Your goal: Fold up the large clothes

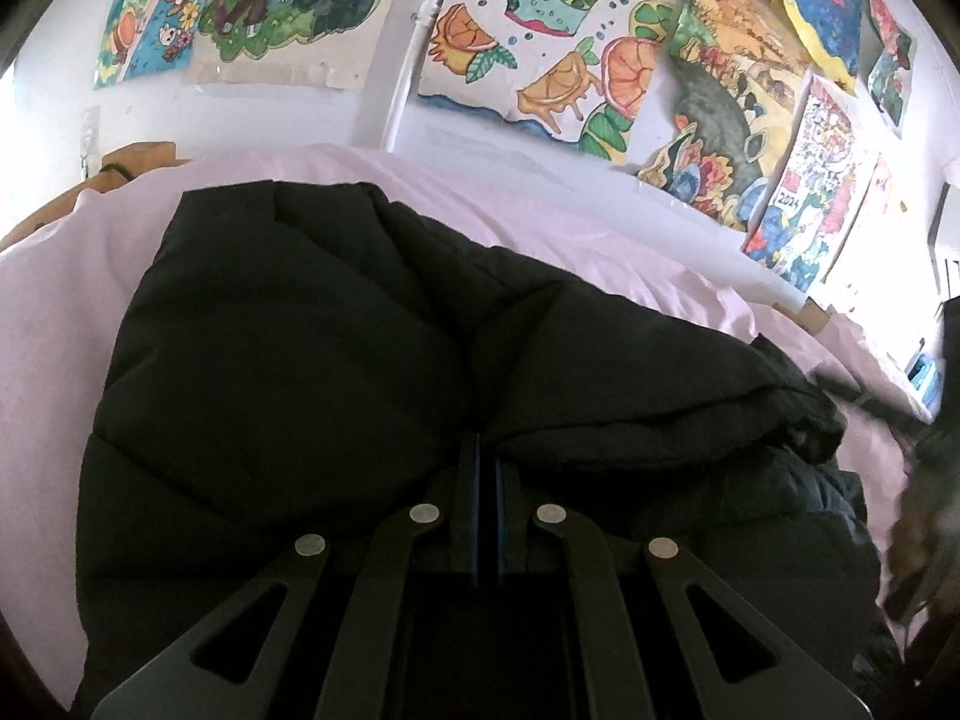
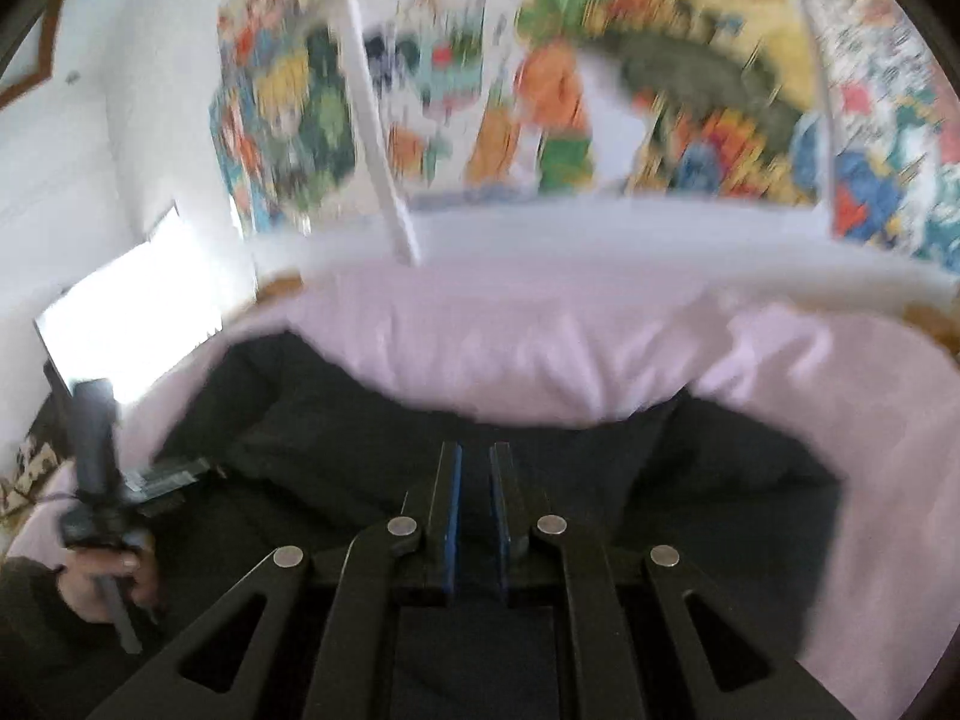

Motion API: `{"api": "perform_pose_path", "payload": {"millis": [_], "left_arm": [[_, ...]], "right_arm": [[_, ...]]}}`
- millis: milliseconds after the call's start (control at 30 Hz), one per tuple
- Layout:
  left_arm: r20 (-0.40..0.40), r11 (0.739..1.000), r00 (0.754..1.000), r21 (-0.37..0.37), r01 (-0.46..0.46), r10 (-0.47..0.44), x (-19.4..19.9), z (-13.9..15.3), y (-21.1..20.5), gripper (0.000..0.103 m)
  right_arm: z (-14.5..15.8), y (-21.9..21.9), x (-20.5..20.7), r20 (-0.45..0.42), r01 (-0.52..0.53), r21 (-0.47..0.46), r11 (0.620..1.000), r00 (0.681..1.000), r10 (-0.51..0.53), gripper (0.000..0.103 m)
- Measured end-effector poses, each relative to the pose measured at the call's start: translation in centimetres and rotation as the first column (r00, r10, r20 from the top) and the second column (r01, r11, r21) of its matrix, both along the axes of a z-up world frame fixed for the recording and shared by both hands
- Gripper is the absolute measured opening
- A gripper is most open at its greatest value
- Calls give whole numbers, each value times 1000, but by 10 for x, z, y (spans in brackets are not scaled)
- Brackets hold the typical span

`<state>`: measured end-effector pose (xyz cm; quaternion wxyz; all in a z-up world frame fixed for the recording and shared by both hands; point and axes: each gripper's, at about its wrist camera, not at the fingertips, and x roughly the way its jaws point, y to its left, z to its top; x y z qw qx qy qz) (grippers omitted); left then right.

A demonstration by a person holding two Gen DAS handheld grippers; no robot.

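Both grippers [image 1: 486, 450] [image 2: 475, 462] closed, empty; black jacket [image 1: 300, 360] on pink sheet [image 1: 570, 222]; drawings [image 1: 540, 60] on wall.

Black puffy quilted jacket [image 1: 312, 360], bunched in thick rumpled folds, lying on pale pink bedsheet [image 1: 54, 312]

The only writing that reads clearly is the number "2024", in white on a dark blue patch of a colourful hand-painted poster [image 1: 810, 192] on the white wall. Bold characters on another fruit-patterned painting [image 1: 540, 42] are cut off and unreadable.
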<state>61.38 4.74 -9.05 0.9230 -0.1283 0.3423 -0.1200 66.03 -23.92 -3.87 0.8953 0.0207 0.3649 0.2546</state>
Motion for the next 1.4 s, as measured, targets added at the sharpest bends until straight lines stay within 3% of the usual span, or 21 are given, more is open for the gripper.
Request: {"api": "perform_pose_path", "payload": {"millis": [67, 167, 300, 333, 400, 467, 600, 633, 767, 867, 1067, 1267, 1400], "left_arm": [[11, 1000, 1000, -10, 6, -6, -6, 8, 2, 4], [29, 1000, 1000, 1, -3, 3, -19, 23, 3, 12], [161, 998, 987, -59, -5, 15, -44, 47, 6, 47], [188, 997, 982, -76, -3, 17, -47, 52, 5, 49], [202, 998, 979, -57, 5, 7, -43, 64, -6, 49], [158, 999, 987, 34, 5, -10, -26, 69, -26, 49], [-19, 980, 1000, 199, 6, -2, 14, 45, -57, 50], [-54, 978, 999, 208, 5, 6, 22, 36, -59, 51], [-45, 979, 999, 202, 18, -9, 29, 22, -57, 51], [-38, 972, 999, 233, 38, -30, 37, 12, -60, 51], [-39, 973, 999, 225, 39, -31, 52, -13, -53, 52], [-23, 969, 999, 245, 31, -26, 57, -22, -54, 53], [11, 975, 999, 221, 29, -32, 42, -9, -54, 56]], "right_arm": [[-19, 10, 2, -24, -6, -55, 998, 1000, 5, 10], [-31, 11, -8, 8, -11, -83, 996, 1000, 12, 10], [-35, 7, -12, -1, -10, -81, 997, 1000, 10, 10], [-36, 8, -13, -1, -7, -81, 997, 1000, 7, 10], [-38, 9, -15, 4, -2, -88, 996, 1000, 2, 10], [-40, 9, -19, 10, 4, -91, 996, 1000, -3, 10], [-40, 5, -23, 17, 15, -84, 996, 1000, -14, 10], [-40, 4, -24, 19, 15, -86, 996, 1000, -13, 10], [-46, 3, -23, 24, 3, -119, 993, 1000, 0, 10], [-57, 1, -12, -25, -6, -88, 996, 1000, 4, 10], [-83, -2, 18, -107, 4, -29, 1000, 994, -7, 7], [-96, 11, 25, -69, 21, -96, 995, 997, -28, 7], [-84, 1, 12, -39, 20, -33, 999, 999, -21, 10]]}}
